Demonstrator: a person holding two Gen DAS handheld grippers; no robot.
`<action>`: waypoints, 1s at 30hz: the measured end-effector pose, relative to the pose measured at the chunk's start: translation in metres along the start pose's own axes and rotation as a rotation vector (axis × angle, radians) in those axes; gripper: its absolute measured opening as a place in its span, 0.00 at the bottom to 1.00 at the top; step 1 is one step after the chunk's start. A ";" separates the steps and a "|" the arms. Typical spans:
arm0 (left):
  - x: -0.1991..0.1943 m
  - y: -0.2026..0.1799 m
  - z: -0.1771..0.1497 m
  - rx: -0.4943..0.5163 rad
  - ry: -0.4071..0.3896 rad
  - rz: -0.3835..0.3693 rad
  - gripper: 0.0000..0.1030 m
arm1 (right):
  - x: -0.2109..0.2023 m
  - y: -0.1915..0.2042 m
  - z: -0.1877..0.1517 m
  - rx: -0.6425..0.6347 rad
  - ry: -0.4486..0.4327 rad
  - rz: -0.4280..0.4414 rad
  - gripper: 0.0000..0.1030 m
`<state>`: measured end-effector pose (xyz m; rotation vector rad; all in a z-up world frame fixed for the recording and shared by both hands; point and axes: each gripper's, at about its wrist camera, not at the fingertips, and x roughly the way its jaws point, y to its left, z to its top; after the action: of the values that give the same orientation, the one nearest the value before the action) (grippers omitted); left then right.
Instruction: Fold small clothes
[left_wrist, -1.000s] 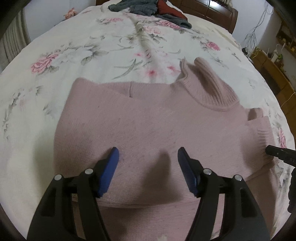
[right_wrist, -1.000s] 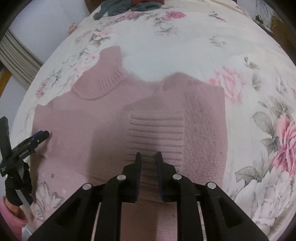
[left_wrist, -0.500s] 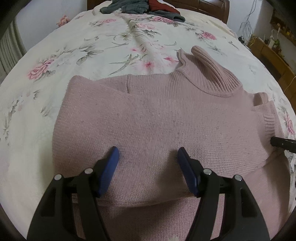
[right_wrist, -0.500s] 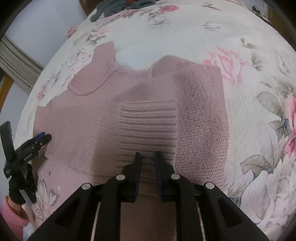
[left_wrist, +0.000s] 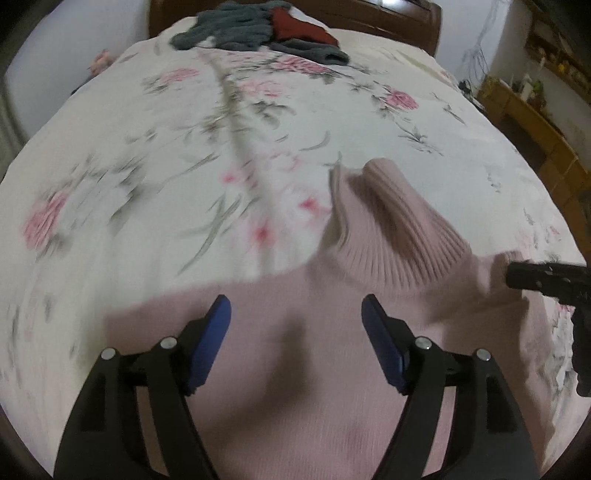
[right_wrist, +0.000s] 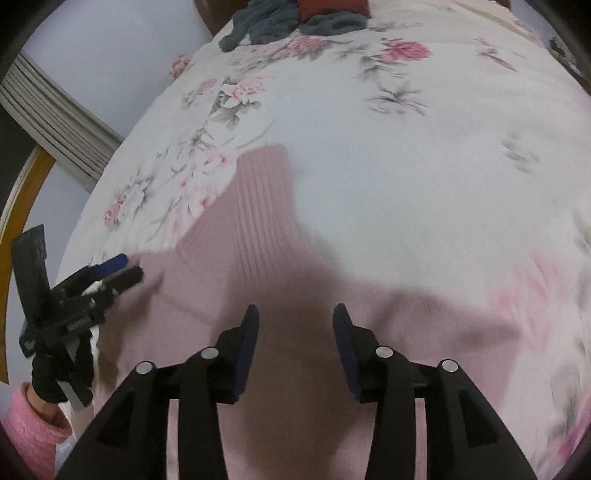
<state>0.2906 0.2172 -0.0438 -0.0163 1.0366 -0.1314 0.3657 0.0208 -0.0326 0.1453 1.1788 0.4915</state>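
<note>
- Pink knitted sweater (left_wrist: 314, 369) lies on the floral bedspread (left_wrist: 184, 147), at the near end of the bed, directly below both grippers.
- Its ribbed turtleneck collar (left_wrist: 391, 236) points away toward the far end of the bed; in the right wrist view the same collar (right_wrist: 258, 206) reaches up and to the left.
- Left gripper (left_wrist: 295, 317): blue-padded fingers (left_wrist: 214, 332) spread wide over the sweater body, nothing between them.
- Right gripper (right_wrist: 295, 325): fingers parted, nothing gripped; its shadow falls on the knit beneath.
- The tip of the right gripper shows at the right edge of the left wrist view, just beside the sweater's right side. Whether it touches the fabric cannot be told, as the frame is motion-blurred.
- The left gripper appears at the left edge of the right wrist view, held by a hand (right_wrist: 59, 380) in a black glove with a pink sleeve (right_wrist: 33, 428).
- A pile of grey and red clothes (left_wrist: 266, 33) lies at the far end of the bed, well apart from the sweater, against a wooden headboard (left_wrist: 406, 22).
</note>
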 end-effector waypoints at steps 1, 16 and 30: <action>0.007 -0.003 0.007 0.004 0.006 -0.006 0.72 | 0.006 -0.001 0.008 -0.001 0.000 0.004 0.43; 0.097 -0.028 0.046 0.020 0.089 -0.136 0.46 | 0.091 -0.004 0.073 0.019 0.046 0.082 0.31; 0.020 -0.019 0.023 -0.002 -0.088 -0.362 0.07 | 0.018 0.020 0.044 -0.118 -0.107 0.179 0.11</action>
<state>0.3185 0.1953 -0.0483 -0.2101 0.9378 -0.4547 0.4052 0.0523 -0.0235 0.1737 1.0340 0.7009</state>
